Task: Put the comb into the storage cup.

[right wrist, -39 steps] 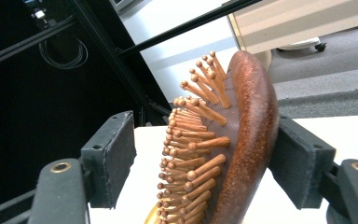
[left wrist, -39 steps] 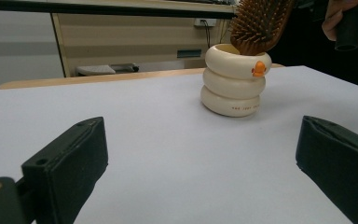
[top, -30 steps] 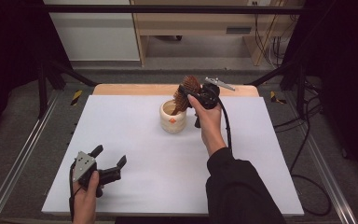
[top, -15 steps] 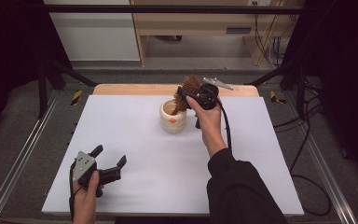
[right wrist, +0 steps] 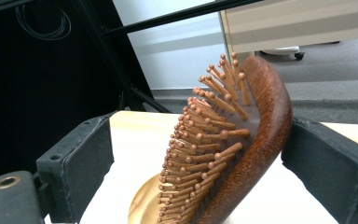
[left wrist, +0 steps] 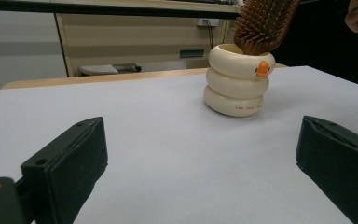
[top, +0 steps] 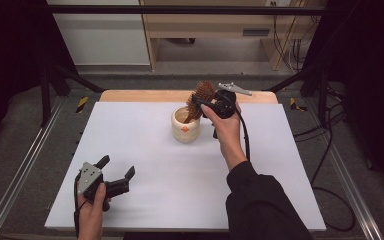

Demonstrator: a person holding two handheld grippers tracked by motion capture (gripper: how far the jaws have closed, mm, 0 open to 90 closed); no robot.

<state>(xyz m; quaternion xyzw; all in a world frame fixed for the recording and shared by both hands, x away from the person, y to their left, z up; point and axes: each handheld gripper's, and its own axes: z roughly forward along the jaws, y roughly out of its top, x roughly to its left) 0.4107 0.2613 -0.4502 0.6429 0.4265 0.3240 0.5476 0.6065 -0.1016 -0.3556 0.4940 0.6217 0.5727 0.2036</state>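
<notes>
A brown wooden hairbrush (top: 203, 94) stands handle-down in a cream ringed cup (top: 185, 127) with an orange duck mark, at the far middle of the white table (top: 145, 150). It leans toward my right gripper (top: 201, 102), which is open. Its jaws have just been opening with the brush head (right wrist: 242, 140) between them. The left pad (right wrist: 81, 158) stands apart from the bristles and the right pad (right wrist: 328, 163) sits right by the brush's back. My left gripper (top: 116, 167) rests open at the near left with nothing between its jaws. It faces the cup (left wrist: 238, 81) and brush (left wrist: 263, 23).
A wooden strip (top: 145, 96) runs along the table's far edge. Metal rails (top: 20, 175) flank both sides, with cables (top: 325, 150) on the floor at the right. A cabinet and a wooden shelf (top: 205, 30) stand behind the table.
The right gripper's jaws have spread wider around the brush head, which stays leaning in the cup. The left hand has not moved.
</notes>
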